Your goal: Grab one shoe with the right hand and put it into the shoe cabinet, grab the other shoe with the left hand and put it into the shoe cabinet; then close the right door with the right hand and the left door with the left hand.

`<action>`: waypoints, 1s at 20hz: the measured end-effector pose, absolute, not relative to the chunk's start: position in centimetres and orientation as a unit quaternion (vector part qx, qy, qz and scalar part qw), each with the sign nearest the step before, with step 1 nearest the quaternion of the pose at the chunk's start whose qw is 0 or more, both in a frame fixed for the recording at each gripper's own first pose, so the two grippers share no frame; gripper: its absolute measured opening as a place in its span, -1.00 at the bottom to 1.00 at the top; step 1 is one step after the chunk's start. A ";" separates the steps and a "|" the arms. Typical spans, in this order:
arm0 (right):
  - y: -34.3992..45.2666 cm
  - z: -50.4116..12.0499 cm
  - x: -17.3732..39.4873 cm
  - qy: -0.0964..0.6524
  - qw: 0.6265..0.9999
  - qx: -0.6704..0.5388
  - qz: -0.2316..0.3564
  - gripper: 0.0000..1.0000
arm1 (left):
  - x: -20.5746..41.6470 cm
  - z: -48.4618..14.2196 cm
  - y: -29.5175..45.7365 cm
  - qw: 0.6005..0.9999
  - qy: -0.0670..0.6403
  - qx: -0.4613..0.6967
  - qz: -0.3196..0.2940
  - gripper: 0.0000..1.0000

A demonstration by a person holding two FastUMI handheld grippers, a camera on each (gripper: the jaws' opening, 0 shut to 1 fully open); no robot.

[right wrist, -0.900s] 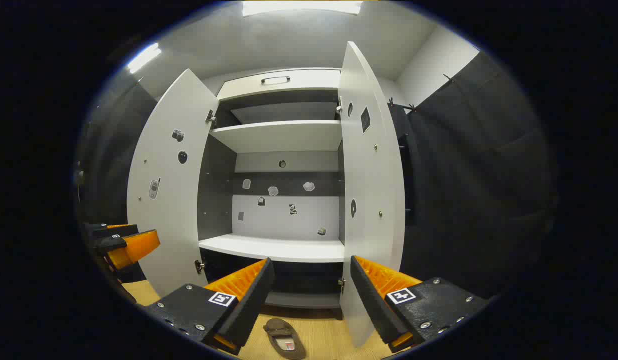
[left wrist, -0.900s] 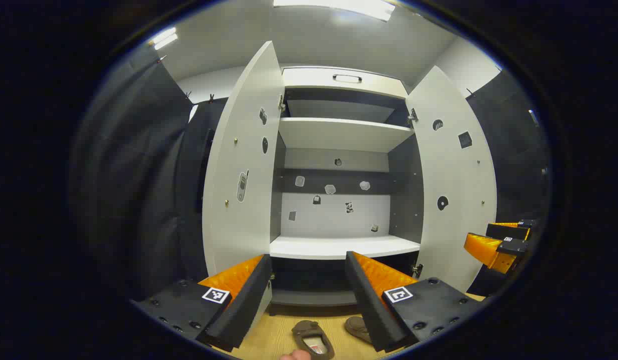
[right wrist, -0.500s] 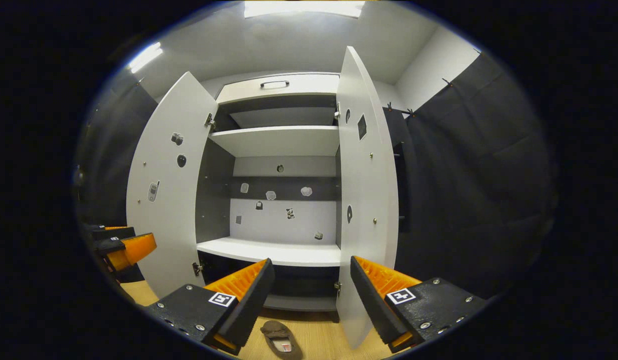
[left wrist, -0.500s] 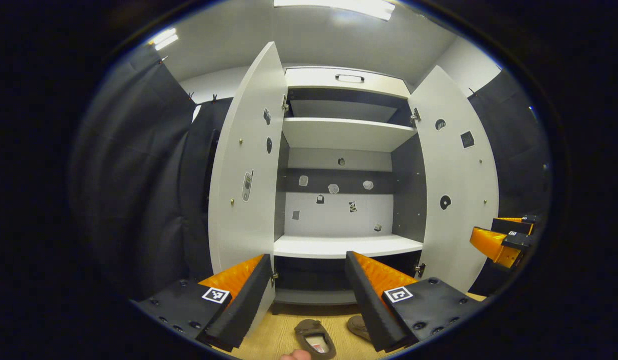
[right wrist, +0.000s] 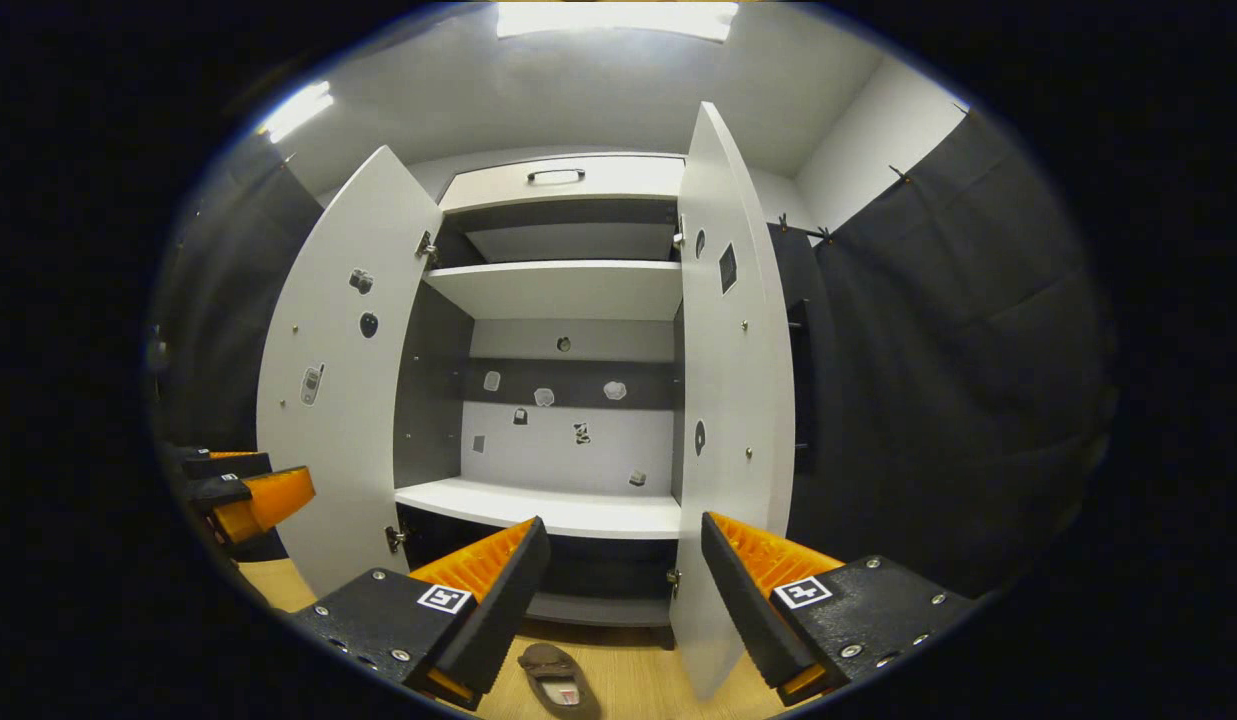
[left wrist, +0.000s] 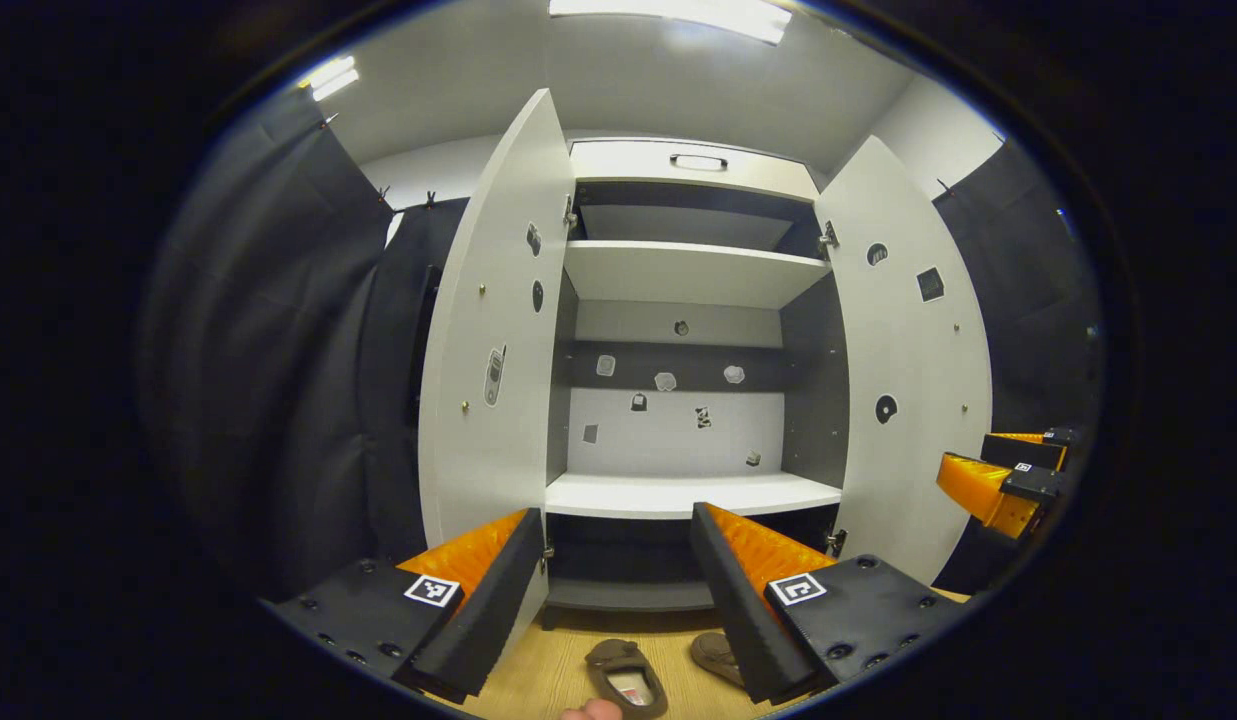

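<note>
A white shoe cabinet (left wrist: 678, 270) stands ahead with both doors swung wide. Its left door (left wrist: 493, 330) and right door (left wrist: 918, 370) flank bare white shelves (left wrist: 693, 493). Two brown shoes lie on the wooden floor in front: one (left wrist: 628, 675) between my left gripper's fingers, the other (left wrist: 716, 652) partly hidden behind the right finger. My left gripper (left wrist: 618, 570) is open above them. In the right gripper view my right gripper (right wrist: 623, 580) is open, with a brown shoe (right wrist: 558, 680) below it and the cabinet's right door (right wrist: 728, 380) edge-on ahead.
Black cloth walls (left wrist: 278, 350) close in on both sides. The other gripper shows at the right edge of the left gripper view (left wrist: 1008, 480) and at the left edge of the right gripper view (right wrist: 243, 495). A fingertip (left wrist: 588, 711) peeks in at the bottom.
The right gripper has dropped and tilted slightly, so the cabinet sits lower in its view and the shoe slid toward the bottom edge. The left gripper has barely shifted.
</note>
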State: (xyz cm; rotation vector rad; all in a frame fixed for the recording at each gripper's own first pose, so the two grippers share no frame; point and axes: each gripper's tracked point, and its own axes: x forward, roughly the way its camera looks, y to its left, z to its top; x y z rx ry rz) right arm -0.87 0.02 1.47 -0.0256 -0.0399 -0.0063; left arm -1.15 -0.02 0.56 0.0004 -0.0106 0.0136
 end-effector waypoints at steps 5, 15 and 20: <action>0.2 1.7 -1.1 -0.022 1.000 -0.013 -0.001 0.88 | -1.3 0.8 0.1 1.000 -0.008 0.001 0.009 0.99; 0.7 1.7 -1.2 -0.022 1.000 -0.016 0.006 0.87 | -1.7 0.5 0.4 1.000 -0.006 -0.003 0.013 0.93; 1.2 1.5 -0.8 -0.021 0.999 -0.021 0.013 0.87 | -2.0 0.4 0.9 1.000 -0.005 -0.001 0.020 0.93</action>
